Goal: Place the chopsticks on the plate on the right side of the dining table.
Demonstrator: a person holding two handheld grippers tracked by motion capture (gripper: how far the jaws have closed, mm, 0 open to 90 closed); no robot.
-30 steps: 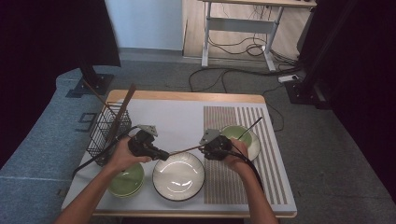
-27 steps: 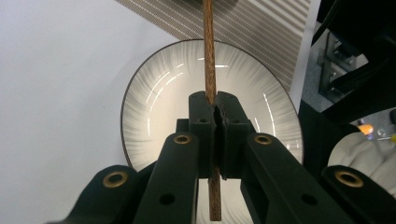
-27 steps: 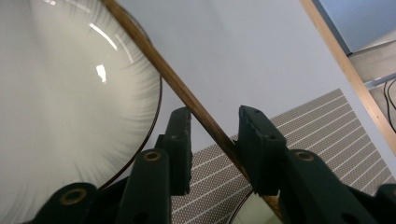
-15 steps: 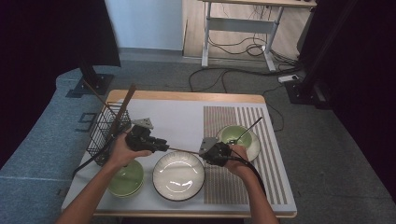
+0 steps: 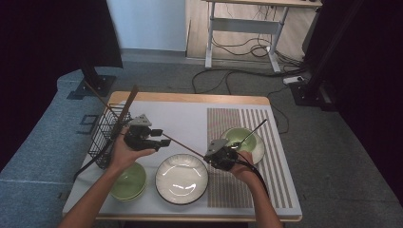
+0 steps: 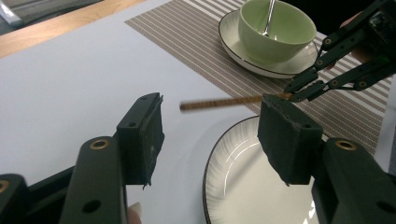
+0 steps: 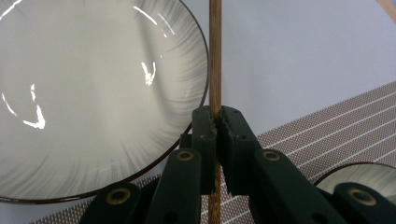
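Note:
A brown wooden chopstick (image 5: 185, 146) hangs above the table between the two grippers. My right gripper (image 5: 209, 156) is shut on its right end; its jaws have just been closing, and in the right gripper view the pads (image 7: 205, 122) pinch the chopstick (image 7: 215, 56). My left gripper (image 5: 158, 137) is open, its jaws having just been opening. In the left gripper view the chopstick's free end (image 6: 219, 101) floats beyond the wide-open left gripper (image 6: 210, 126), touching neither pad, with the right gripper (image 6: 303, 88) holding the far end.
A white plate (image 5: 182, 178) lies under the chopstick, and a green bowl (image 5: 128, 180) sits to its left. On the striped placemat (image 5: 237, 190), a green bowl (image 5: 242, 140) on a saucer holds a spoon (image 5: 254, 129). A wire basket (image 5: 107, 130) with utensils stands at the left edge.
The left gripper has opened and let go of the chopstick. The right gripper has shut on its other end and now holds it alone.

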